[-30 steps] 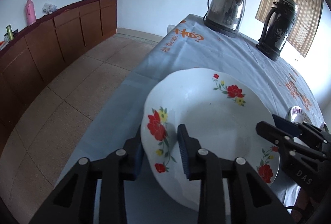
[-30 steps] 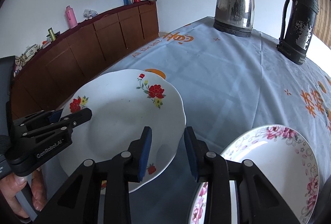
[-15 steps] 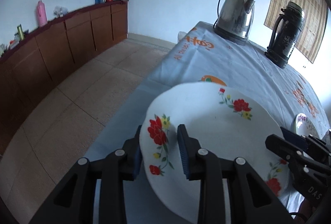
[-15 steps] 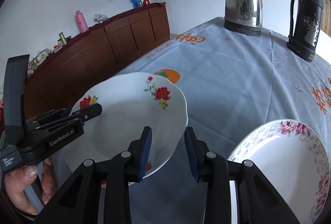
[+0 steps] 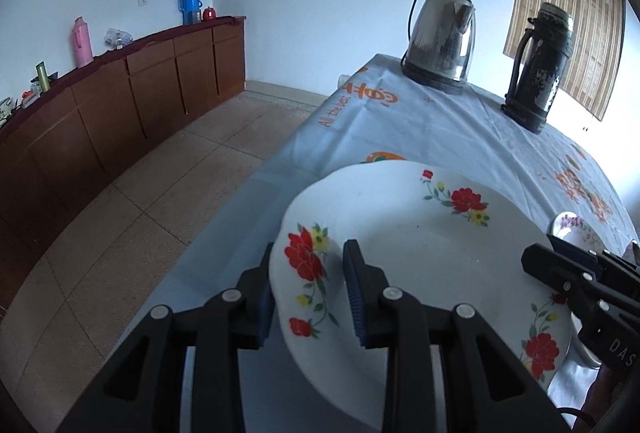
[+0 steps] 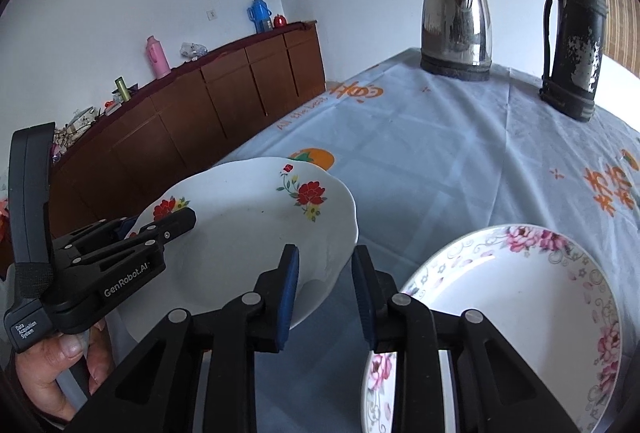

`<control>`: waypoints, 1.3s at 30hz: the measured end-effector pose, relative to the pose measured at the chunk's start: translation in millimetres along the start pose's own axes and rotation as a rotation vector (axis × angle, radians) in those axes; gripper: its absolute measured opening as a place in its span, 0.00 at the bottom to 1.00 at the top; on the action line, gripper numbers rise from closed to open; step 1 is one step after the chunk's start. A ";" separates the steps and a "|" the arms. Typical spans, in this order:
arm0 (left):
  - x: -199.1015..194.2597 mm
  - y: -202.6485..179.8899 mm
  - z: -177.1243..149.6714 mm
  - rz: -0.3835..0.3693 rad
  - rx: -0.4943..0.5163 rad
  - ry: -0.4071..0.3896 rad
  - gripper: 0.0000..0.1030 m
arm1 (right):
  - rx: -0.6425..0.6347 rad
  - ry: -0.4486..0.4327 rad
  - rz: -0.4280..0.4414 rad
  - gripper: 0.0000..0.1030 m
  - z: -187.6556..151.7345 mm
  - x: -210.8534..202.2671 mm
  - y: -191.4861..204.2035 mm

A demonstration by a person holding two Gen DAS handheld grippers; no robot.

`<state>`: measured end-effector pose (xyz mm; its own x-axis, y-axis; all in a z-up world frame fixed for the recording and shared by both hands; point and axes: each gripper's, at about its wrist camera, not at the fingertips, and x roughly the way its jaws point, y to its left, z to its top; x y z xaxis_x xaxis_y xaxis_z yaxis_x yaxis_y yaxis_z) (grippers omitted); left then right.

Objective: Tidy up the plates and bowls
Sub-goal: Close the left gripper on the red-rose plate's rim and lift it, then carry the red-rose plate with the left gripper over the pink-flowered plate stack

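Observation:
A white plate with red flowers [image 5: 420, 253] is lifted above the table's near left corner. My left gripper [image 5: 310, 289] is shut on its left rim. The same plate shows in the right wrist view [image 6: 248, 229], with the left gripper [image 6: 160, 229] clamped on its far side. My right gripper [image 6: 325, 281] is partly open, its jaws either side of the plate's right rim without clamping it. It shows at the right edge of the left wrist view [image 5: 560, 265]. A white plate with pink flowers [image 6: 520, 305] lies on the table at the lower right.
A light blue tablecloth [image 6: 420, 137] covers the table. A steel kettle [image 6: 456, 25] and a dark thermos [image 6: 572, 37] stand at the far end. A brown sideboard [image 5: 120, 93] with bottles runs along the left wall across a tiled floor [image 5: 140, 213].
The red-flowered plate has risen off the table and tilted as my left gripper lifted it. My right gripper has stayed at its right rim.

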<state>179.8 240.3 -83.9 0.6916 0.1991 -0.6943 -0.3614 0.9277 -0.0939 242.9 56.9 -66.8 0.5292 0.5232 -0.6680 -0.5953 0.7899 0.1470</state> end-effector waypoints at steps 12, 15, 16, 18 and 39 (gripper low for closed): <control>-18.0 -20.1 -7.2 -0.021 0.020 -0.039 0.29 | -0.003 -0.046 -0.026 0.29 -11.0 -27.3 -6.9; -21.0 -25.0 -8.0 -0.030 0.025 -0.044 0.29 | 0.004 -0.058 -0.032 0.29 -13.7 -34.9 -11.6; -22.1 -27.3 -8.2 -0.034 0.027 -0.046 0.29 | 0.007 -0.061 -0.034 0.29 -13.9 -37.0 -13.4; -24.9 -31.9 -9.0 -0.042 0.034 -0.050 0.29 | 0.012 -0.072 -0.038 0.29 -15.7 -43.0 -16.7; -42.3 -80.5 -13.0 -0.090 0.083 -0.087 0.29 | 0.043 -0.153 -0.083 0.29 -42.7 -90.9 -48.1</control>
<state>171.5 153.1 -56.2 0.7719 0.1376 -0.6206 -0.2451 0.9652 -0.0909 197.6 -42.3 -44.3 0.6631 0.4955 -0.5610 -0.5212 0.8436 0.1291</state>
